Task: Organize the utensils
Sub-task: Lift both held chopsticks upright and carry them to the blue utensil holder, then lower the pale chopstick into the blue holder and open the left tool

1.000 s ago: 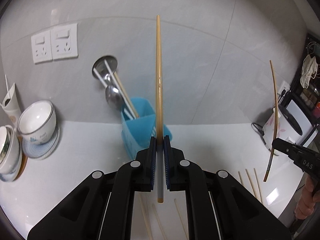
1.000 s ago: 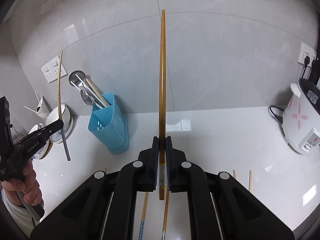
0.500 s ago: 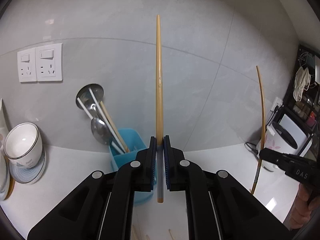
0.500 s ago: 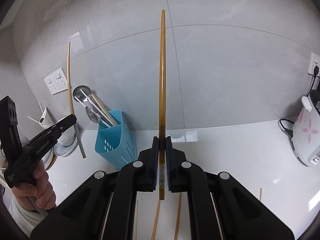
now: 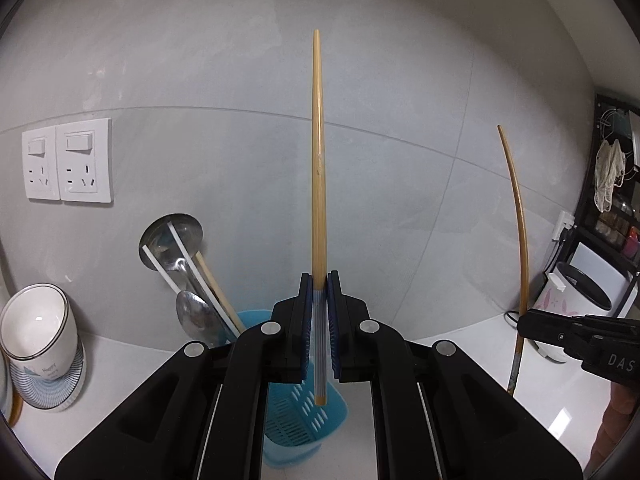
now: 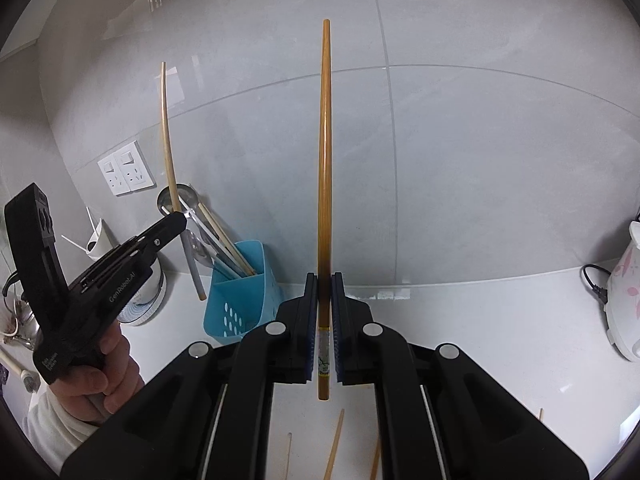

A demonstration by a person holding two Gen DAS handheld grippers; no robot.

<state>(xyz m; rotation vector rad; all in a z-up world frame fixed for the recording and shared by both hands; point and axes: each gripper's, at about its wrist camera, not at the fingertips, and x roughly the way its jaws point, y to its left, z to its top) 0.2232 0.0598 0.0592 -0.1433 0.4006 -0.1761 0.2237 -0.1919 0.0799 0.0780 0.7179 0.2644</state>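
Black plastic jaws of the left gripper (image 5: 319,300) fill the bottom of the left wrist view, clamped tight on a pale bamboo chopstick (image 5: 318,160) that stands upright between the blue pads, its ribbed grey lower end poking out below them. Just past and below those jaws sits a blue perforated utensil holder (image 5: 298,420) on the white counter (image 5: 120,376); a metal ladle (image 5: 172,236), a spoon (image 5: 192,316) and several chopsticks lean out of it to the left. In the right wrist view, the right gripper (image 6: 325,300) is likewise closed hard on a darker brown chopstick (image 6: 325,160), held upright, with a patterned band near its lower end between the pads. Loose chopsticks (image 6: 334,444) lie on the counter beneath this gripper. The same blue holder stands to the left of the right gripper, near the wall, and the left gripper with its chopstick hovers beside it, gripped by a person's hand (image 6: 94,376) in a white sleeve. Further left, a white bowl (image 5: 38,324) rests on stacked patterned dishes. A white rice cooker (image 6: 624,296) with pink flowers stands at the far right of the counter. Behind everything rises a grey tiled wall (image 5: 400,80) carrying a double white socket plate (image 5: 68,166).
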